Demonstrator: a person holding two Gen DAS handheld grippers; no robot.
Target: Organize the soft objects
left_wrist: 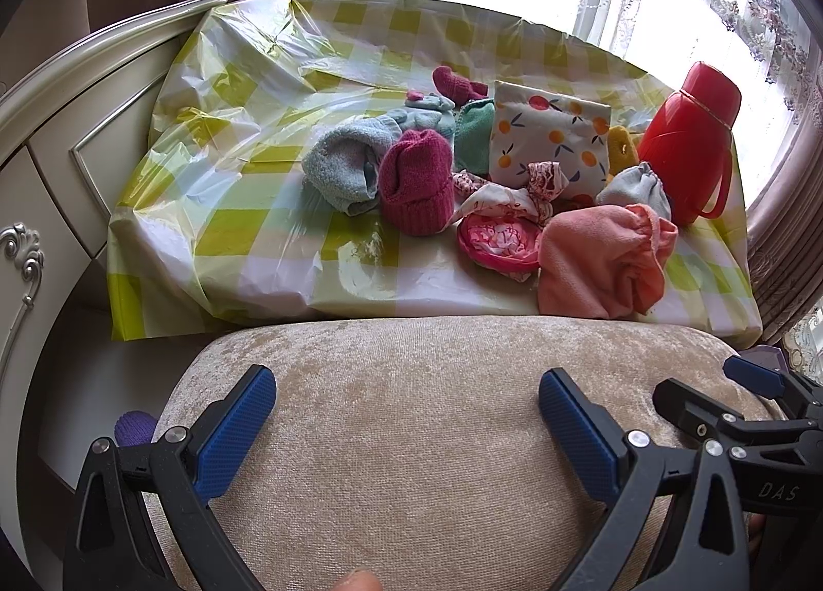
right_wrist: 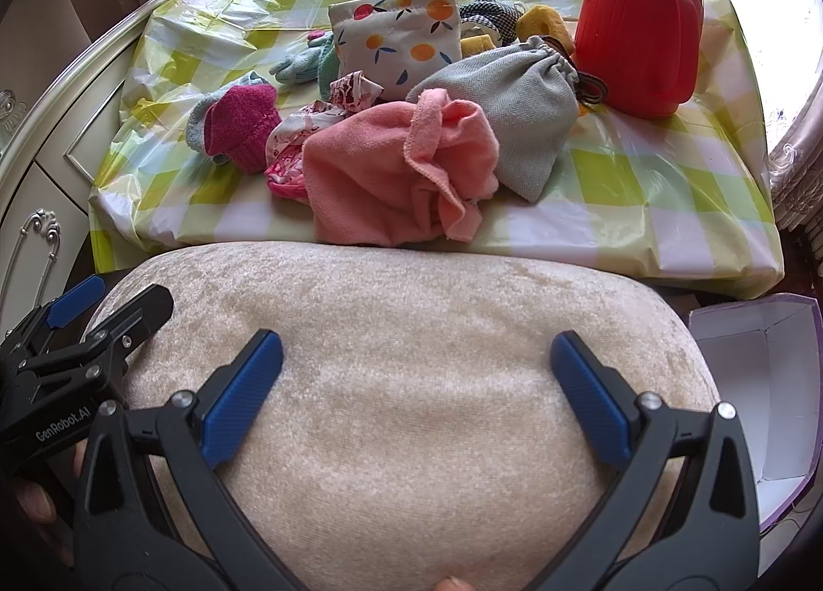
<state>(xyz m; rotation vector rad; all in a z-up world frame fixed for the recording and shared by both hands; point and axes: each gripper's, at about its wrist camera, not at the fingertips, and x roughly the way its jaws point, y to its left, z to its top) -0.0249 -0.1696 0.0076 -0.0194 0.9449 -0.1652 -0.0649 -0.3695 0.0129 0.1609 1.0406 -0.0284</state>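
Stool; box R view only.

Two bits of lettering, both on gripper bodies.
"DAS" stands in pale letters on the black body of the right gripper at the near right of the left wrist view; "GenRobot.AI" runs along the left gripper at the near left of the right wrist view.

Each gripper, the left gripper and the right gripper, has black plastic arms, silver screws and ribbed blue pads. One body reads "DAS", the other "GenRobot.AI".
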